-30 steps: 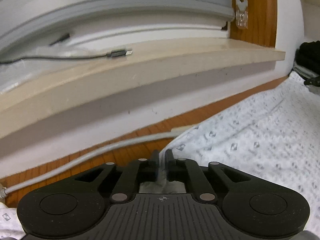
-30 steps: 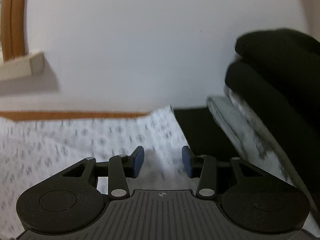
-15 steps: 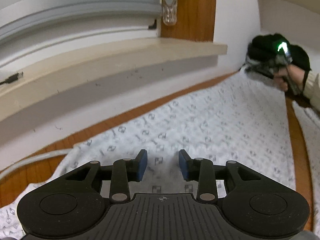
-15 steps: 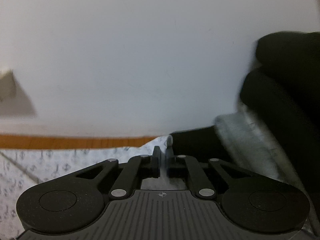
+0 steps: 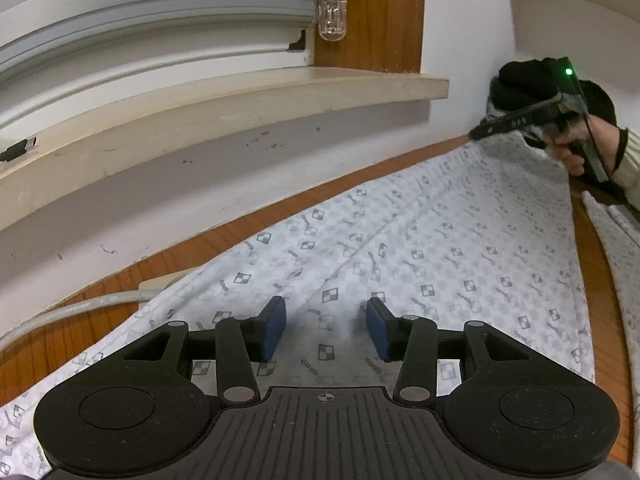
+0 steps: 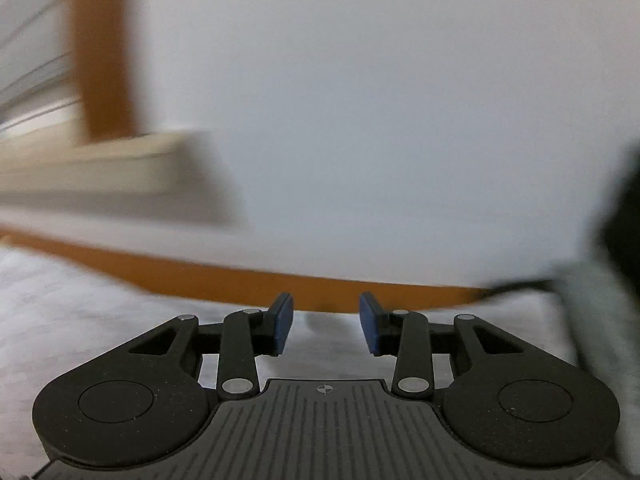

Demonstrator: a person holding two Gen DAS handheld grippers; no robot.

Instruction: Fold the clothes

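A wall (image 5: 452, 40) and a cream sill (image 5: 224, 104) bounded the far side of the wooden worktop (image 5: 80, 320). The patterned cloth (image 5: 420, 264) lay spread flat over most of the worktop, reaching from the left claw (image 5: 326, 330) to the far corner. A dark bundle (image 5: 532, 84) sat in that corner, touching the cloth's far edge. A grey cable (image 5: 72, 312) ran along the worktop beside the cloth's left edge; a plug (image 5: 18, 148) lay on the sill. No containers seen.

Left claw: fingers apart, over the cloth, gripping nothing. Right claw (image 6: 325, 326): fingers apart, empty, low over the cloth; its view was blurred. A hand (image 5: 576, 144) held it near the bundle.

Half a second earlier the right claw was closed on the cloth's corner; it had since released. The left claw was already apart then.
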